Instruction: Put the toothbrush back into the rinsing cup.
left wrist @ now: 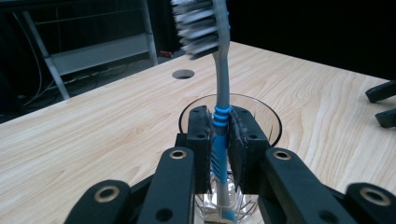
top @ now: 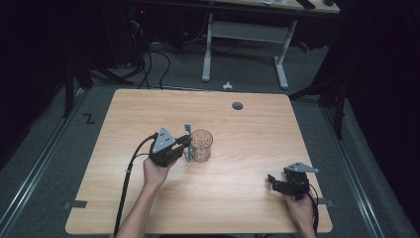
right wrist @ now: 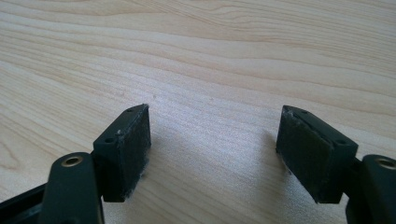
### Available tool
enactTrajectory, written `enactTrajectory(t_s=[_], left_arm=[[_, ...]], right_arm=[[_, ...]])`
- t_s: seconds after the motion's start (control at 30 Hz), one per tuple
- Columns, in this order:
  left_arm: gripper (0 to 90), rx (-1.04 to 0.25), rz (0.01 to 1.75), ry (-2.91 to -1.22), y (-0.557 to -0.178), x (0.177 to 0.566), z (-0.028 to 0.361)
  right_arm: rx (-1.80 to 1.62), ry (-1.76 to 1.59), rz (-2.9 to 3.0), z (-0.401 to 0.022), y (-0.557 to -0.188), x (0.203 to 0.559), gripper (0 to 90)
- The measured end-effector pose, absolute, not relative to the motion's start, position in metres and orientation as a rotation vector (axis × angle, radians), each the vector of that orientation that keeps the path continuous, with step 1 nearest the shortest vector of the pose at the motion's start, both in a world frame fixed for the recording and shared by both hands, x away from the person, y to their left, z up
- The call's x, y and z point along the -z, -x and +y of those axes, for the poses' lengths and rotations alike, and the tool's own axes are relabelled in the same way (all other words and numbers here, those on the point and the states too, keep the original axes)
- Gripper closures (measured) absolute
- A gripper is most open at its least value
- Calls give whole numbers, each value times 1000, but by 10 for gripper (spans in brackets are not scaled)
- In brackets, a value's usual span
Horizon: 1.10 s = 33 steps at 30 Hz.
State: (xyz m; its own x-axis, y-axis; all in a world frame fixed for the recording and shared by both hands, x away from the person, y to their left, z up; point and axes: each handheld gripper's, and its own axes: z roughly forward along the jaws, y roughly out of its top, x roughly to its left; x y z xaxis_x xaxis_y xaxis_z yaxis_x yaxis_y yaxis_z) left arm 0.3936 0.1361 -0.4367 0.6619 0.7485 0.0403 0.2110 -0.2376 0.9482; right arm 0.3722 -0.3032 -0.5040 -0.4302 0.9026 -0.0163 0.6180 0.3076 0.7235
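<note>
My left gripper (top: 187,144) (left wrist: 219,127) is shut on a grey and blue toothbrush (top: 188,141) (left wrist: 219,88), held upright with its bristle head up. The brush stands just left of a clear patterned glass (top: 201,146) (left wrist: 271,123) near the middle of the table; in the left gripper view the glass sits right behind the jaws. My right gripper (top: 271,181) (right wrist: 212,149) rests low over the wood near the front right of the table, open, with nothing between its pads (right wrist: 133,140).
The light wooden table (top: 247,134) has a round cable hole (top: 237,105) (left wrist: 183,73) at the back. A white desk frame (top: 245,37) and cables lie on the floor beyond. In the left gripper view the right gripper's jaws (left wrist: 383,102) show at the right edge.
</note>
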Motion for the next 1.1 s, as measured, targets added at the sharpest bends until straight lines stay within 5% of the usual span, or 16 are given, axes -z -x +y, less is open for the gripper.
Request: enactTrajectory(t_s=[0.4, 1.1], left_arm=[[781, -579, 799, -1774, -395, 440, 137], [541, -525, 868, -1734, -392, 440, 145]], right_arm=[[-911, -1352, 2159, -303, -372, 504, 265], [-911, -1353, 2159, -303, -372, 504, 265]])
